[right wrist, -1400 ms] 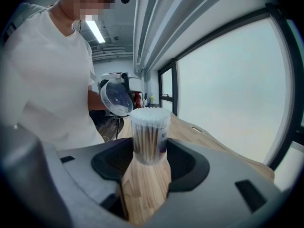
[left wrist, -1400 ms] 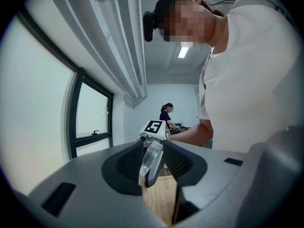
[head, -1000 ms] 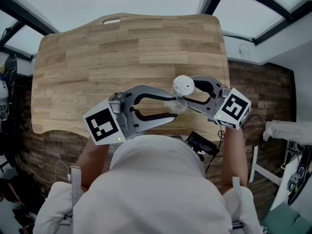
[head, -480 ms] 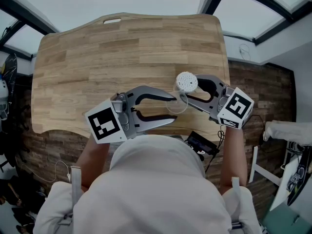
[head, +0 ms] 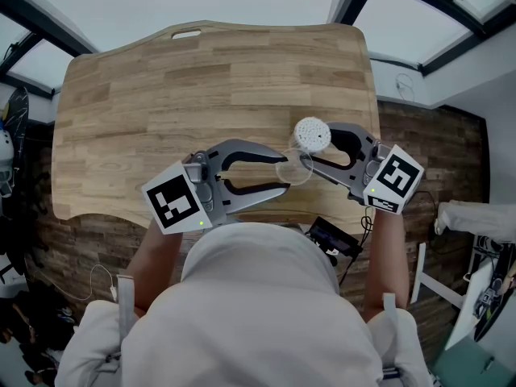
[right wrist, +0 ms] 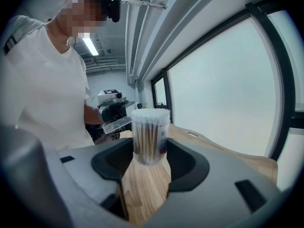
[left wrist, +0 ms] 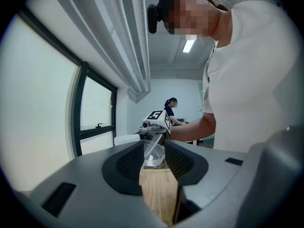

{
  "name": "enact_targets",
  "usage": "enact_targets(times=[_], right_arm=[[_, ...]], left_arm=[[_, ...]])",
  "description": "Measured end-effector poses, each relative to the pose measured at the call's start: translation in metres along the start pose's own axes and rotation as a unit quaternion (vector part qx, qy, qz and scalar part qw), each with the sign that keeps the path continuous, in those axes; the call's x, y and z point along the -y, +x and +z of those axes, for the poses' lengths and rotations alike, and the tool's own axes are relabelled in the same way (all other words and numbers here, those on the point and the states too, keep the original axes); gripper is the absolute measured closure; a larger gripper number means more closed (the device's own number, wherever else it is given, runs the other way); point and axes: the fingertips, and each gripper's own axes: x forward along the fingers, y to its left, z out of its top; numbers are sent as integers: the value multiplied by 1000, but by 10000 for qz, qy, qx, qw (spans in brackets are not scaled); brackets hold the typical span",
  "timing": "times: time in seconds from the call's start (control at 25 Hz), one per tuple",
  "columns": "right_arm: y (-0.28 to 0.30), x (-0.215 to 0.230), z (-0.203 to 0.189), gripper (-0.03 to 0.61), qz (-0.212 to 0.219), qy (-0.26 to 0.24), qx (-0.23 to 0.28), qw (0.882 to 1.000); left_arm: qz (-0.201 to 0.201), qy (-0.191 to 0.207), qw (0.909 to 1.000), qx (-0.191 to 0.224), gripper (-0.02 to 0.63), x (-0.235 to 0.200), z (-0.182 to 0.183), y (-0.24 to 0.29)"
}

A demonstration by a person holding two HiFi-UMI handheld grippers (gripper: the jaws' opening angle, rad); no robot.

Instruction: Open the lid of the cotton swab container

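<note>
The cotton swab container (head: pixel 311 135) is a clear tube packed with white-tipped swabs, its top uncovered. My right gripper (head: pixel 311 148) is shut on it and holds it upright above the wooden table (head: pixel 201 79), near the front edge. In the right gripper view the container (right wrist: pixel 150 137) stands between the pads. Its clear round lid (head: pixel 295 170) is off and sits just left of the container, with my left gripper (head: pixel 288 174) shut on it. The left gripper view shows the lid (left wrist: pixel 153 155) pinched between the pads. The two grippers face each other, a little apart.
A handle slot (head: pixel 185 34) is cut into the table's far edge. A black device (head: pixel 330 237) lies on the dark wood floor below the front edge. A white stand (head: pixel 472 216) is at the right. Windows run along the far side.
The right gripper with the container has drifted slightly right, away from the lid. The left gripper has edged a little toward it, still holding the lid.
</note>
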Motion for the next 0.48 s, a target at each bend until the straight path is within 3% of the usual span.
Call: enact_targets(times=[0.48], right_arm=[[0, -2, -6, 345, -80, -113, -158, 9998]], left_arm=[[415, 31, 9991, -33, 510, -10, 0, -7]])
